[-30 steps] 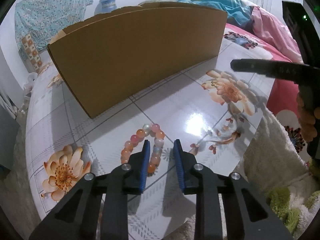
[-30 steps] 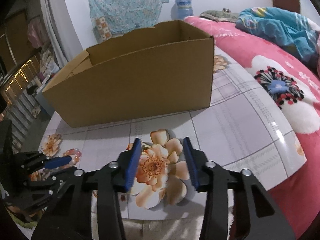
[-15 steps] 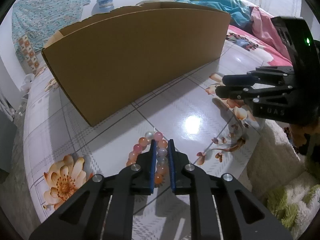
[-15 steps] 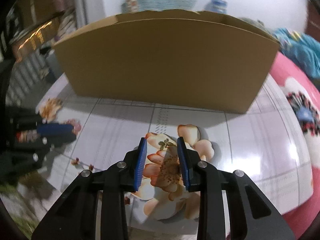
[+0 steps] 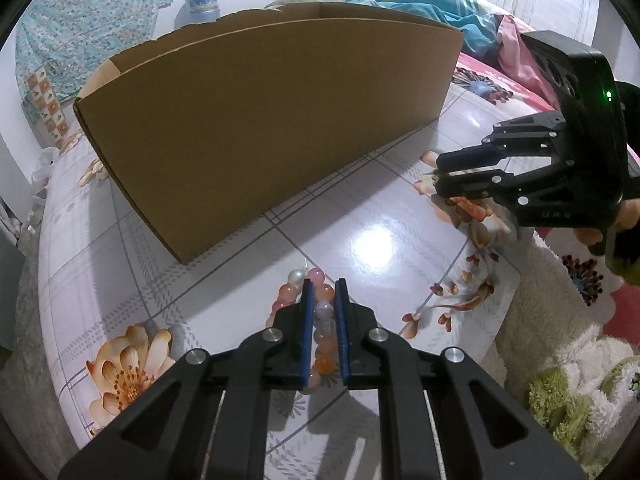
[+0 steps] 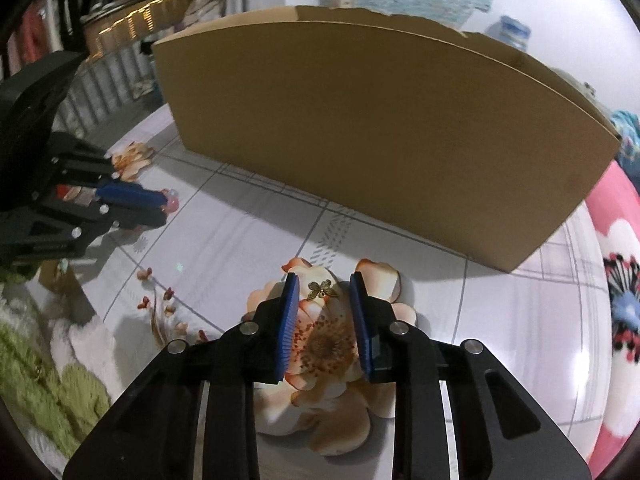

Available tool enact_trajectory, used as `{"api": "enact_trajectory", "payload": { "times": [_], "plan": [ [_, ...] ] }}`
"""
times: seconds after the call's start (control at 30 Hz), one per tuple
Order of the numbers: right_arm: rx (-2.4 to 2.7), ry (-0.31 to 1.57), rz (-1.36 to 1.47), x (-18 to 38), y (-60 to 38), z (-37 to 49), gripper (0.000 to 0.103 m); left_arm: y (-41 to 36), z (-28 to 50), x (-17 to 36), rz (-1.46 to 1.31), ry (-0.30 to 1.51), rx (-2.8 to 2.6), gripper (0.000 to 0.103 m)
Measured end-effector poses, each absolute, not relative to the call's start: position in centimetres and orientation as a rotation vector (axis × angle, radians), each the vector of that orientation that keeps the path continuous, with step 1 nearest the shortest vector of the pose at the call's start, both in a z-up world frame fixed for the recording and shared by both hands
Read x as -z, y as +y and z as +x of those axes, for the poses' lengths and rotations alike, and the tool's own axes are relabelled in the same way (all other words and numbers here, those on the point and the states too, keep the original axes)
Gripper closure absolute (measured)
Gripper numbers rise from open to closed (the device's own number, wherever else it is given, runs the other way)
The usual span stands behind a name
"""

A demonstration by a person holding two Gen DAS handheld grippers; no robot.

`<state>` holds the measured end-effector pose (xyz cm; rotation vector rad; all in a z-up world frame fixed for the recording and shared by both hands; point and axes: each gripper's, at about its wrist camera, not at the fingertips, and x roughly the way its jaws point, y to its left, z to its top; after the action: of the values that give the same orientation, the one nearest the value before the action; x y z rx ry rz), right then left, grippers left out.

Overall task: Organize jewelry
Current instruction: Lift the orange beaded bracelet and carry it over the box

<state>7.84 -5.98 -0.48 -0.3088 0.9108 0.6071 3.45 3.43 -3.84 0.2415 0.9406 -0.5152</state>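
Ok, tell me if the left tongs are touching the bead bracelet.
Touching: the left wrist view shows the left tongs closed on the bead bracelet, pads pressed against the beads.

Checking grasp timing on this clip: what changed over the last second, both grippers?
The left gripper went from open around the bead bracelet to shut on it; the bracelet still lies on the table. The right gripper swung left and down to straddle a small butterfly charm, its jaws narrower than before but still apart. The box stayed where it was.
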Motion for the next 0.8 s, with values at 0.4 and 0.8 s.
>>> {"api": "enact_trajectory", "payload": {
  "times": [0.4,0.8],
  "plan": [
    [-0.642,0.909,-0.271,1.1,-7.4,8.2,0.093,2.9,3.5,3.8,0.27,0.943,0.498,0.093],
    [-0.599,0.837,-0.183,-1.9,-9.2,6.5,0.093,3.4,2.5,1.9,0.246,0.872,0.501,0.094]
  ]
}}
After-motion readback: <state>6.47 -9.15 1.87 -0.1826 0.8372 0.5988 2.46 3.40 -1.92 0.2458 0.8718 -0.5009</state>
